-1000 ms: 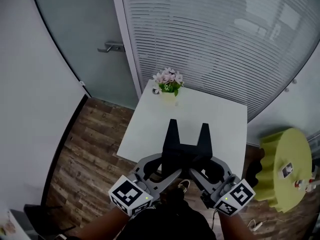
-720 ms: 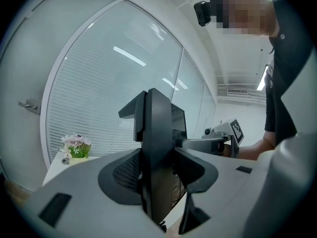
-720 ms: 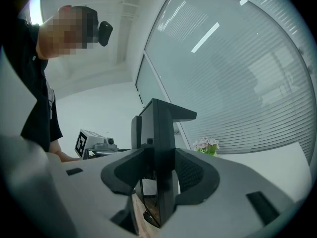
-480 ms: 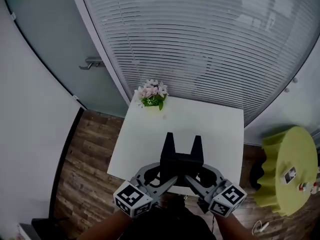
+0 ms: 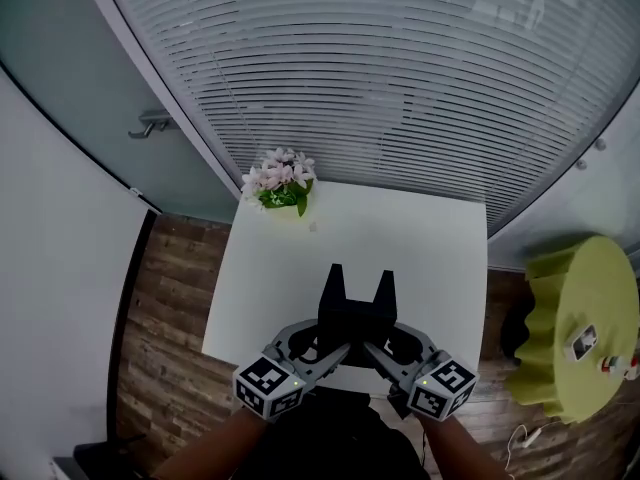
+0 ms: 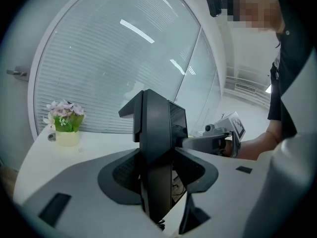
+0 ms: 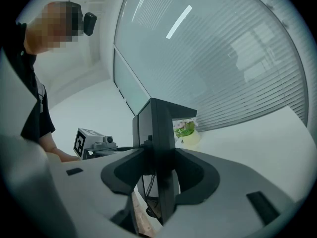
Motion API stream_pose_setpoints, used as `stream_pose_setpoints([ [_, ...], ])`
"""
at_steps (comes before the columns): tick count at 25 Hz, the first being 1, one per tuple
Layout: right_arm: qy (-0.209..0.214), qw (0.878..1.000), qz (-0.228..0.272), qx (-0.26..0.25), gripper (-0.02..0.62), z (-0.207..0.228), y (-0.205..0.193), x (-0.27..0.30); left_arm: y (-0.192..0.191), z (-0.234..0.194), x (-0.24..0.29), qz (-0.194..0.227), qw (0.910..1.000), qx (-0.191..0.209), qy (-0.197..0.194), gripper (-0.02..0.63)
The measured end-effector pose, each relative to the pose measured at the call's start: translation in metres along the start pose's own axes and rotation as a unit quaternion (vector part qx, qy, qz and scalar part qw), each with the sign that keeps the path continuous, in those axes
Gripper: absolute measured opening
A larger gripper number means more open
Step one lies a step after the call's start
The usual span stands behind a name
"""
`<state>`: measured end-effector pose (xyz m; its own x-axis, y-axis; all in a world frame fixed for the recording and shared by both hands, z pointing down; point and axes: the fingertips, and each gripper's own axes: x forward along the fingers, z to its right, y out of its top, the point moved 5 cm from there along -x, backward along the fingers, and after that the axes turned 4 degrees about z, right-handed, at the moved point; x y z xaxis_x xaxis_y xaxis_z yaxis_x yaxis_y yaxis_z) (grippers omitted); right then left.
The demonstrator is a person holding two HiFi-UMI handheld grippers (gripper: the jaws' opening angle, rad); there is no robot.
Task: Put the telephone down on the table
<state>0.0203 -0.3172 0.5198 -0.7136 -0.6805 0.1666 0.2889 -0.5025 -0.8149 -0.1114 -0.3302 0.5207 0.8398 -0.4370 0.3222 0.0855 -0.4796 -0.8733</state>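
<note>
The telephone (image 5: 356, 308) is a black desk set with two upright prongs, held over the near edge of the white table (image 5: 430, 238). My left gripper (image 5: 325, 338) is shut on its left side and my right gripper (image 5: 388, 340) is shut on its right side. In the left gripper view the telephone (image 6: 156, 143) stands edge-on between the jaws of the left gripper (image 6: 157, 182), with the right gripper (image 6: 220, 140) beyond it. In the right gripper view the right gripper (image 7: 161, 182) clamps the telephone (image 7: 158, 133). Whether its underside touches the table is hidden.
A small pot of pink flowers (image 5: 279, 180) stands at the table's far left corner. A yellow-green round stool (image 5: 585, 333) with small items sits to the right. Blinds over glass rise behind the table, and a door with a handle (image 5: 152, 121) is at the left. The floor is wood.
The head view has shifted so the table sits more central. Both grippers and the telephone look smaller and lower, over the table's near edge. Both grips are unchanged.
</note>
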Motion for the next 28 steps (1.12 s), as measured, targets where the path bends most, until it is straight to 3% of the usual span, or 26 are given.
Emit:
stream_pose_setpoints([
  [15, -0.057, 0.995, -0.049, 0.06, 0.204, 0.084, -0.042, 0.051, -0.052, -0.081, 0.064, -0.058, 0.9952, -0.07, -0.037, 0.199],
  [28, -0.092, 0.985, -0.086, 0.117, 0.206, 0.157, -0.073, 0.078, -0.092, -0.132, 0.125, -0.114, 0.984, -0.126, -0.053, 0.199],
])
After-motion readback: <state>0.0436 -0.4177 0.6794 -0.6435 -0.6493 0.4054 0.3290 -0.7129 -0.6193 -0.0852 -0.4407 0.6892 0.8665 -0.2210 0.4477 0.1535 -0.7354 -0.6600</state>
